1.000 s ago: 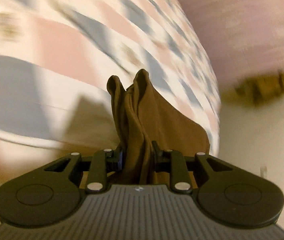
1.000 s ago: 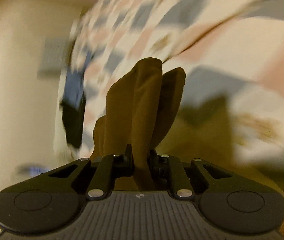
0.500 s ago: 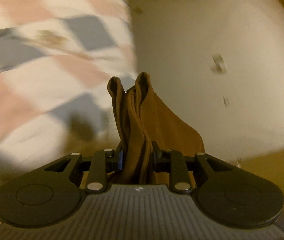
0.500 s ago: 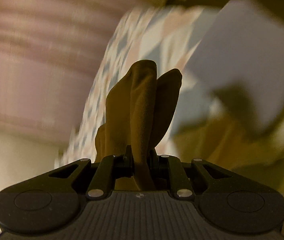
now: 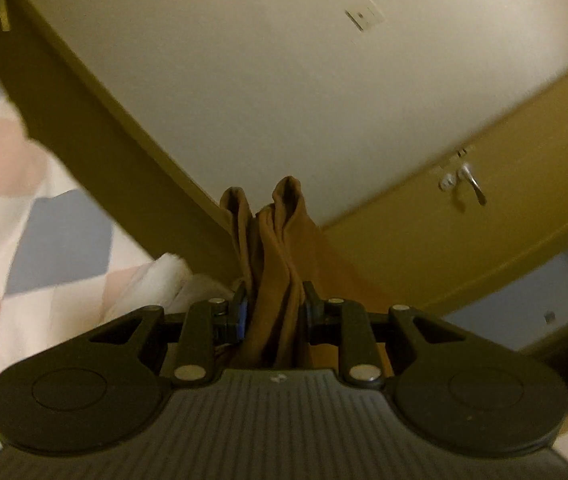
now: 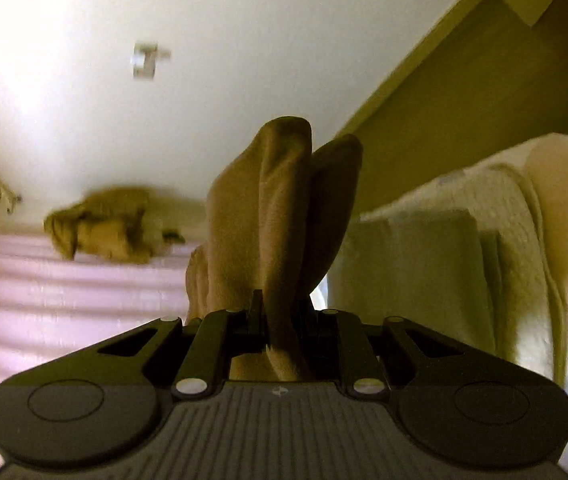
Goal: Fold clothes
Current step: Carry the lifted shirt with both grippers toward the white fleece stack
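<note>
The main risk, as I judge it, is slippage: each gripper pinches only a bunched fold of the brown cloth (image 5: 271, 264), so a quick swing or a pull apart could drag it out of one grip and spoil the fold; the hanging part (hidden below both views) could also catch on the bed (image 5: 23, 208). The left gripper (image 5: 273, 304) is nearly closed, pads clamped on the cloth, which pokes up between its fingers. The right gripper (image 6: 279, 312) is likewise nearly closed on the cloth (image 6: 279, 208), two peaks rising beyond the fingertips.
</note>
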Demonstrator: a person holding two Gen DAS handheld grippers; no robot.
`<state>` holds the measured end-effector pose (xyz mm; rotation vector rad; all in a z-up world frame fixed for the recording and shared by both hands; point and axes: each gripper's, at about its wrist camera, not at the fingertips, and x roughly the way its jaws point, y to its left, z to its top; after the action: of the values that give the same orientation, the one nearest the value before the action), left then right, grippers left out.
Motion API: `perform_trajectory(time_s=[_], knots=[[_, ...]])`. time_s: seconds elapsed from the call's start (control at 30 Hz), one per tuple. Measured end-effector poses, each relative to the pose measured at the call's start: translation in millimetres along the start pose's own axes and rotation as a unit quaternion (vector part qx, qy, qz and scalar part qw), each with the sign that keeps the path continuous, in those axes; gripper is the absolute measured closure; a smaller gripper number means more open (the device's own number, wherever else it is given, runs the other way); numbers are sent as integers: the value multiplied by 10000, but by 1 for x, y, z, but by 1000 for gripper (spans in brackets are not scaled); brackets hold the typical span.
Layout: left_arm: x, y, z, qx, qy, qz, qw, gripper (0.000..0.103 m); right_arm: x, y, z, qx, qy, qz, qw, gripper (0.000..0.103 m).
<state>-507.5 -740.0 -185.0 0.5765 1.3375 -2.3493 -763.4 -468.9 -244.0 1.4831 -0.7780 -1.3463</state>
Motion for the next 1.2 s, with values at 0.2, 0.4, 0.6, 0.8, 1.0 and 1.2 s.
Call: perform_trajectory(time_s=[0.2, 0.4, 0.6, 0.8, 1.0, 1.2], knots=[[32, 22, -13, 192, 502, -183, 9984, 83, 6, -21, -20, 271, -486, -238, 9982, 88], [49, 48, -14, 230, 720, -226, 9969, 83, 13, -51, -48, 301, -609, -570, 9961, 88], [54, 59, -24, 279, 773, -258, 9963, 83, 17, -54, -50, 54, -642, -744, 9951, 88], [62, 61, -22, 464, 756, -115, 9960, 83, 31, -56, -47, -80, -653, -899, 9938, 88], [64, 72, -26, 605, 707, 201, 9955, 82, 36, -50, -42, -336, -625, -966, 9928, 88], [57, 80, -30, 566, 464, 635, 9953, 72, 44, -61, -32, -422, -567, -1309, 9889, 83]])
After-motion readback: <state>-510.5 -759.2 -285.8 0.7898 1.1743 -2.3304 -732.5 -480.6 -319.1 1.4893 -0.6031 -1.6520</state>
